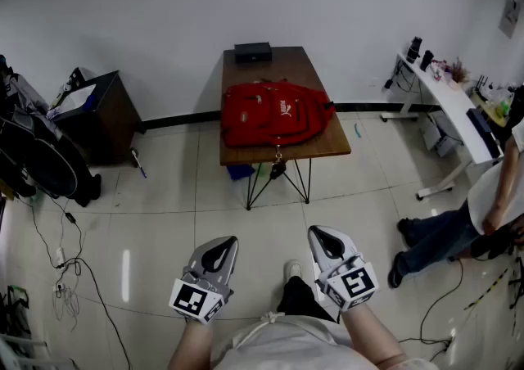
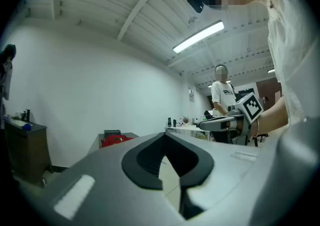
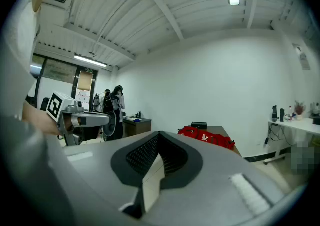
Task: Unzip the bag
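Note:
A red backpack (image 1: 274,113) lies flat on a small wooden table (image 1: 327,144) across the room, a strap hanging over the near edge. It shows small in the left gripper view (image 2: 114,140) and the right gripper view (image 3: 207,136). Both grippers are held low near my body, far from the bag. My left gripper (image 1: 223,243) (image 2: 167,137) is shut with nothing in it. The right gripper (image 1: 321,235) (image 3: 159,137) is shut and empty too.
A black box (image 1: 253,51) sits at the table's far end. A dark cabinet (image 1: 98,115) and hanging bags (image 1: 33,155) stand at the left, with cables (image 1: 65,262) on the tiled floor. At the right are a white desk (image 1: 446,98) and a seated person (image 1: 458,221).

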Action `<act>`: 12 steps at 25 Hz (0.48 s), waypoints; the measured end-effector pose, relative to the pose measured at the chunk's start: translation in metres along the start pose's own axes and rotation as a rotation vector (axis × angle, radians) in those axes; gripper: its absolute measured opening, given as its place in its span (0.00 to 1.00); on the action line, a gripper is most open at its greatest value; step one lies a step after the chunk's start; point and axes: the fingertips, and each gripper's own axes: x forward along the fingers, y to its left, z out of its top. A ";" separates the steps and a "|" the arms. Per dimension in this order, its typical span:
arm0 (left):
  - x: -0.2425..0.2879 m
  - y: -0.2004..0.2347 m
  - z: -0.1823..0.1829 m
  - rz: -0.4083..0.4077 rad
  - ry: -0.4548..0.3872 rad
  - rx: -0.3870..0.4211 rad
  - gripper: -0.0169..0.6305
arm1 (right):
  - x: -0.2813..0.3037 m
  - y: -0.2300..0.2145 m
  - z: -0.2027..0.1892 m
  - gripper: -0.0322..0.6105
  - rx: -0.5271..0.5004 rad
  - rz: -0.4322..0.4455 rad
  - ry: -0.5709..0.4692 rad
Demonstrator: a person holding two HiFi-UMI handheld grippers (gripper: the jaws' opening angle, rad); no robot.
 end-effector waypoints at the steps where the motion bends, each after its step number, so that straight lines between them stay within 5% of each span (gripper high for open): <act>1: 0.010 0.007 -0.003 0.007 0.002 0.000 0.04 | 0.009 -0.010 -0.005 0.06 0.014 0.001 0.016; 12: 0.172 0.104 -0.012 0.083 0.016 -0.003 0.04 | 0.151 -0.162 0.002 0.06 0.019 0.070 0.013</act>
